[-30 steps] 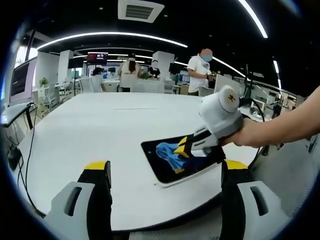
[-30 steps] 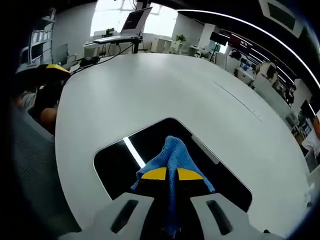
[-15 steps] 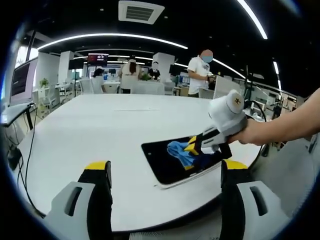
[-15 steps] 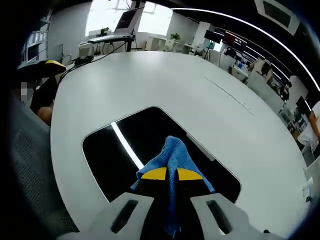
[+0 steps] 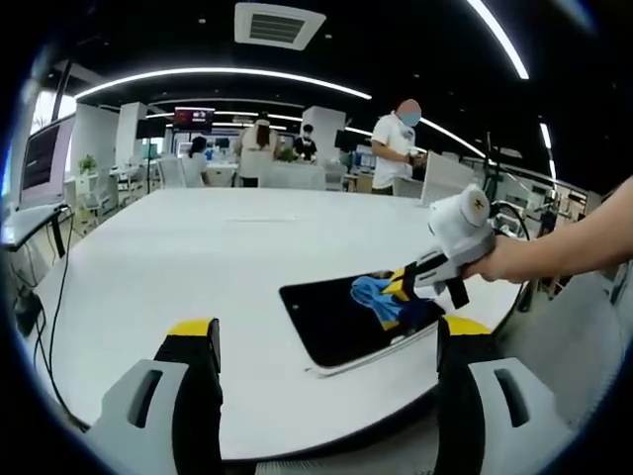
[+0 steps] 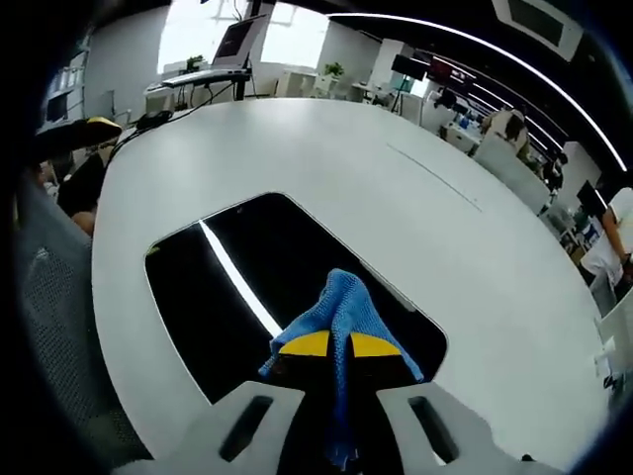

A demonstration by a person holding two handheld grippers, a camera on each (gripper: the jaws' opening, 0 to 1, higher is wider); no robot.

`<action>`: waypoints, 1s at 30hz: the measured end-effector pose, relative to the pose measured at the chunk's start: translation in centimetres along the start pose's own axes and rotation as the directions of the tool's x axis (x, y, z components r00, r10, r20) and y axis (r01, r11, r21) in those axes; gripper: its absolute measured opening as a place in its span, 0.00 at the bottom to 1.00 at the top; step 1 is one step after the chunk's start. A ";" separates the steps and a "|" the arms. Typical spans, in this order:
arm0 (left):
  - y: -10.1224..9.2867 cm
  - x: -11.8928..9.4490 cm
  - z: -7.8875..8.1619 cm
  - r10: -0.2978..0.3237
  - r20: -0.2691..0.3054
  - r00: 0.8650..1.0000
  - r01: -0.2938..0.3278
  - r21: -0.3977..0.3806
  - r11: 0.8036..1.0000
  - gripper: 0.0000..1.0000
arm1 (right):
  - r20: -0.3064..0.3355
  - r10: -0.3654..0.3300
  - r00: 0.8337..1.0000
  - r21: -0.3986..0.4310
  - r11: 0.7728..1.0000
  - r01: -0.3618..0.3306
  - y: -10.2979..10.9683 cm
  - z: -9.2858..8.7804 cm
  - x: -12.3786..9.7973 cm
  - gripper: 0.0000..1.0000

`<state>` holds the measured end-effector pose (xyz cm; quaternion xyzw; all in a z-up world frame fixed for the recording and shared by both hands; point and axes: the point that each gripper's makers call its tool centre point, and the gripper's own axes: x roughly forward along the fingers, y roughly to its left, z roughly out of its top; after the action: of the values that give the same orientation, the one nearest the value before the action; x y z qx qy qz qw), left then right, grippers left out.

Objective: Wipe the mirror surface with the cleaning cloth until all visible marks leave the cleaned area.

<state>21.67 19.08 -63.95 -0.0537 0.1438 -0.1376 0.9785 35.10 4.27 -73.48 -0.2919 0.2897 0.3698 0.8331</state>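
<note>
Now right gripper (image 6: pixel 334 344) presses cloth (image 6: pixel 336 307).

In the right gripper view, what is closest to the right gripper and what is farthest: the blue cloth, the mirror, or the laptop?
1. Blue cloth: pinched in the right gripper.
2. Mirror: flat on the white table, under the cloth.
3. Laptop: far across the table, by the bright window.

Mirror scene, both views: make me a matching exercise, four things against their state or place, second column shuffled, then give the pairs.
Things:
1. mirror
2. cleaning cloth
3. left gripper
4. right gripper

States:
A. blue, pinched between jaws, resting on the glass
B. open, holding nothing, off the mirror
C. flat on the white table, near its edge
D. shut on the cloth

Pairs: 1-C, 2-A, 3-B, 4-D
</note>
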 end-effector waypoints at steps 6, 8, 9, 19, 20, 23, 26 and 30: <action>-0.1 -0.1 0.1 0.001 0.001 1.000 -0.001 0.000 1.000 0.88 | 0.003 -0.013 1.000 0.032 0.999 0.012 -1.1 -1.0 -0.5 0.00; -0.1 -0.1 0.1 0.002 0.001 1.000 -0.002 0.000 1.000 0.88 | 0.004 -0.021 1.000 0.041 0.999 0.021 -1.6 -1.4 -0.6 0.00; -0.1 -0.1 0.1 0.003 0.001 1.000 -0.003 0.000 1.000 0.88 | 0.005 -0.024 1.000 0.048 0.999 0.024 -1.7 -1.6 -0.8 0.00; 0.0 -0.2 0.2 0.005 0.004 1.000 -0.005 0.000 1.000 0.88 | 0.003 -0.040 0.999 0.082 0.996 0.040 -3.3 -3.0 -1.5 0.00; 0.0 -0.2 0.2 0.004 0.004 1.000 -0.004 0.000 1.000 0.88 | 0.002 -0.043 0.999 0.081 0.996 0.043 -3.5 -3.2 -1.6 0.00; -0.1 -0.2 0.2 0.003 0.006 1.000 -0.003 0.000 1.000 0.88 | 0.008 -0.044 0.999 0.078 0.996 0.043 -3.7 -3.5 -1.7 0.00; -0.1 -0.1 0.2 0.002 0.007 1.000 -0.002 0.000 1.000 0.88 | 0.013 -0.052 0.999 0.096 0.994 0.050 -3.9 -3.7 -2.0 0.00; -0.1 -0.1 0.2 0.000 0.008 1.000 0.000 -0.001 1.000 0.88 | 0.017 -0.056 0.998 0.111 0.992 0.054 -4.1 -3.9 -2.1 0.00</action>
<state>21.59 19.05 -63.69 -0.0546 0.1398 -0.1371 0.9791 36.10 -1.62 -73.50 -0.2496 0.2933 0.3331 0.8607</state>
